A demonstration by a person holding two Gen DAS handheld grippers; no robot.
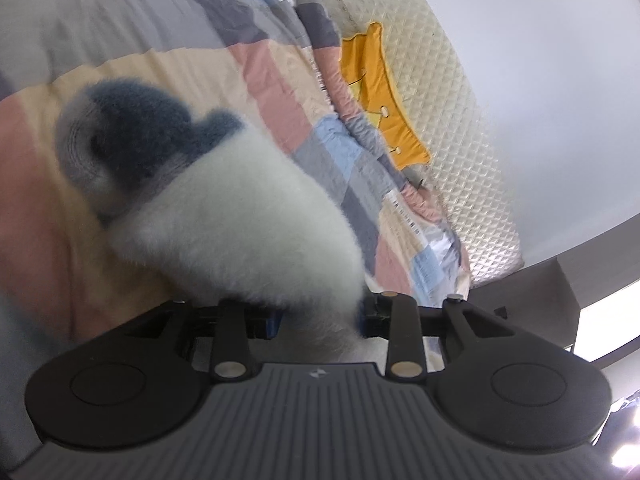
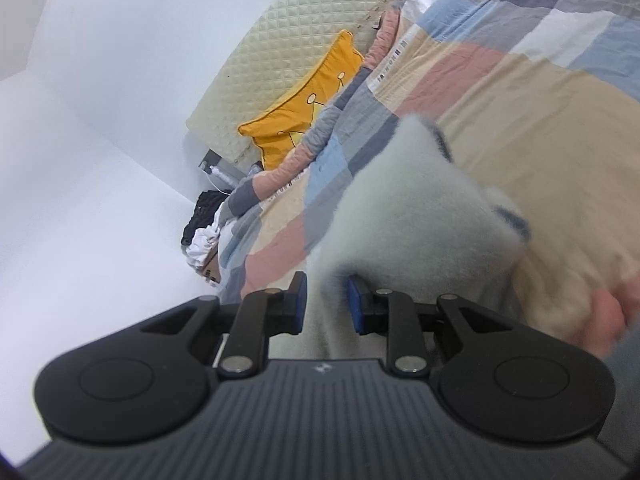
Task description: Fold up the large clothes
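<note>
Gripping a fluffy white garment (image 1: 240, 208) with the left gripper (image 1: 320, 316), jaws closing narrowly on a bunch of fleece. Holding the same garment (image 2: 412, 216) in the right gripper (image 2: 326, 304), jaws pinching its fabric too. Hanging over the patchwork bed quilt (image 1: 260, 64), well short of the yellow pillow (image 1: 380, 92) by the headboard edge.

Home bedroom, patchwork quilt (image 1: 160, 40) on bed, quilted headboard (image 1: 460, 140), yellow cushion (image 2: 304, 116)
</note>
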